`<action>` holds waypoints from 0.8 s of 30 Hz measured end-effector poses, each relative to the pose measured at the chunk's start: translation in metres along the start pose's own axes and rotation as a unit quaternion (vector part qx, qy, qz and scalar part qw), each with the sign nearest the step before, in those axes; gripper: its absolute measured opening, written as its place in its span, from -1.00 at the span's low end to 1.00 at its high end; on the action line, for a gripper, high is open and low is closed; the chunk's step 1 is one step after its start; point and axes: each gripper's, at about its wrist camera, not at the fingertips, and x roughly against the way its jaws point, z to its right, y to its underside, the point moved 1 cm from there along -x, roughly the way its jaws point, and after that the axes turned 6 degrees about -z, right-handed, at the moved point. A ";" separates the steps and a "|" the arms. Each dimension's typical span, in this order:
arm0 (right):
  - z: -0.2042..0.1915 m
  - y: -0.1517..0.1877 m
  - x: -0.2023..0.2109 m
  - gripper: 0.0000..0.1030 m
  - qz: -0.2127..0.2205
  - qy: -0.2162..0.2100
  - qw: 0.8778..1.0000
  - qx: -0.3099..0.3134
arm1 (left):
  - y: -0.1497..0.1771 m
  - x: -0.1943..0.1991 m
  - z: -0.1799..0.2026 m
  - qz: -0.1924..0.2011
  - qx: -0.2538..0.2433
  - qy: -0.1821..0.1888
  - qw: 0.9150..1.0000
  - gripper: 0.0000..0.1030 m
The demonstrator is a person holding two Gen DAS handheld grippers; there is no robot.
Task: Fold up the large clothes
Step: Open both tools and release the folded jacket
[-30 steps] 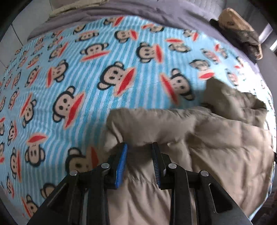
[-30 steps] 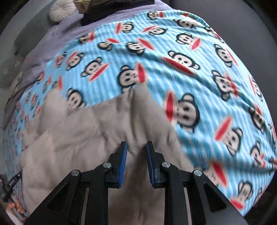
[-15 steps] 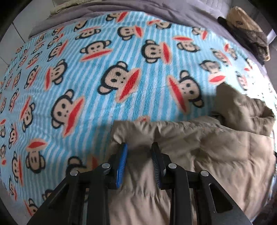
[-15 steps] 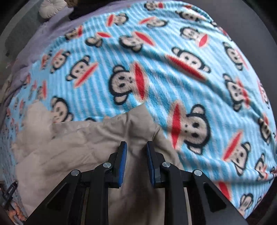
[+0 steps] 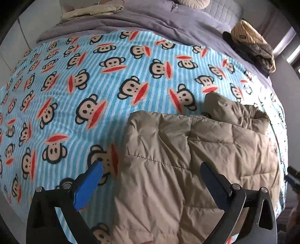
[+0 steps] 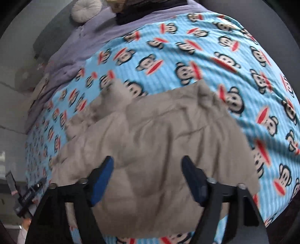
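Note:
A tan quilted puffer jacket [image 5: 196, 150] lies folded on a blue striped blanket with monkey faces [image 5: 93, 84]. My left gripper [image 5: 151, 170] hangs above the jacket's left edge, its jaws opening wide, nothing pressed between the blue pads. In the right wrist view the same jacket [image 6: 150, 135] spreads below my right gripper [image 6: 147, 166], whose jaws are also opening, clear of the fabric. The blanket [image 6: 206, 52] shows beyond and to the right. The picture there is blurred.
A purple duvet [image 5: 150, 20] covers the far end of the bed. Folded beige cloth [image 5: 90, 11] lies at the far left and a pile of dark and tan garments [image 5: 251, 43] at the far right. A round cushion [image 6: 86, 9] rests on the duvet.
Both grippers let go of the jacket's edge and their jaws spread wide. Both have lifted and drawn back, so more of the jacket and the bed shows.

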 end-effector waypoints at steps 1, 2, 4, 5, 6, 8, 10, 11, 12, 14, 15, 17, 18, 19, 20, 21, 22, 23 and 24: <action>-0.010 0.007 0.000 0.57 0.003 0.004 1.000 0.015 | 0.000 0.002 -0.002 0.000 0.007 0.010 1.000 1.00; -0.015 0.011 0.000 0.57 0.006 0.008 1.000 0.024 | 0.001 0.000 -0.004 0.002 0.012 0.018 1.000 1.00; -0.031 0.022 0.001 0.83 0.019 0.026 0.998 0.051 | 0.003 -0.002 -0.008 0.004 0.019 0.013 1.000 1.00; -0.040 0.028 0.002 0.94 0.027 0.031 0.997 0.064 | 0.004 -0.004 -0.010 -0.001 0.015 0.001 1.000 1.00; -0.046 0.032 0.002 0.99 0.030 0.032 0.996 0.073 | 0.005 -0.006 -0.011 -0.006 0.009 -0.005 1.000 1.00; -0.055 0.037 -0.002 1.00 0.022 0.027 0.996 0.082 | 0.008 -0.009 -0.013 -0.014 -0.002 0.000 1.000 1.00; -0.061 0.042 -0.006 1.00 0.010 0.020 0.996 0.082 | 0.013 -0.010 -0.015 -0.020 -0.010 0.013 1.000 1.00; -0.063 0.043 -0.010 1.00 -0.001 0.016 0.997 0.081 | 0.014 -0.011 -0.015 -0.023 -0.013 0.015 1.000 1.00; -0.066 0.045 -0.013 0.99 -0.012 0.011 0.997 0.081 | 0.017 -0.013 -0.016 -0.028 -0.018 0.018 0.999 1.00; -0.069 0.048 -0.020 0.99 -0.034 0.013 0.997 0.073 | 0.020 -0.018 -0.018 -0.039 -0.022 0.022 0.999 1.00; -0.068 0.050 -0.022 0.99 -0.040 0.012 0.997 0.067 | 0.022 -0.020 -0.019 -0.044 -0.023 0.026 0.998 1.00; -0.066 0.054 -0.029 0.99 -0.057 0.002 0.997 0.048 | 0.026 -0.028 -0.021 -0.057 -0.024 0.030 0.998 1.00; -0.064 0.055 -0.031 0.99 -0.061 -0.003 0.997 0.041 | 0.028 -0.032 -0.023 -0.064 -0.024 0.031 0.997 1.00; -0.063 0.058 -0.034 0.99 -0.065 -0.007 0.997 0.033 | 0.030 -0.034 -0.024 -0.069 -0.024 0.033 0.997 1.00; -0.062 0.060 -0.038 0.99 -0.071 -0.008 0.997 0.027 | 0.032 -0.038 -0.026 -0.075 -0.022 0.038 0.996 1.00; -0.062 0.063 -0.042 0.99 -0.077 -0.007 0.997 0.023 | 0.034 -0.040 -0.027 -0.078 -0.022 0.042 0.996 1.00; -0.062 0.065 -0.044 0.99 -0.081 -0.007 0.996 0.019 | 0.035 -0.041 -0.029 -0.080 -0.022 0.046 0.995 1.00; -0.062 0.066 -0.046 0.99 -0.085 -0.007 0.996 0.017 | 0.036 -0.042 -0.031 -0.081 -0.022 0.050 0.995 1.00; -0.063 0.067 -0.047 0.99 -0.087 -0.005 0.996 0.015 | 0.037 -0.043 -0.033 -0.082 -0.023 0.057 0.995 1.00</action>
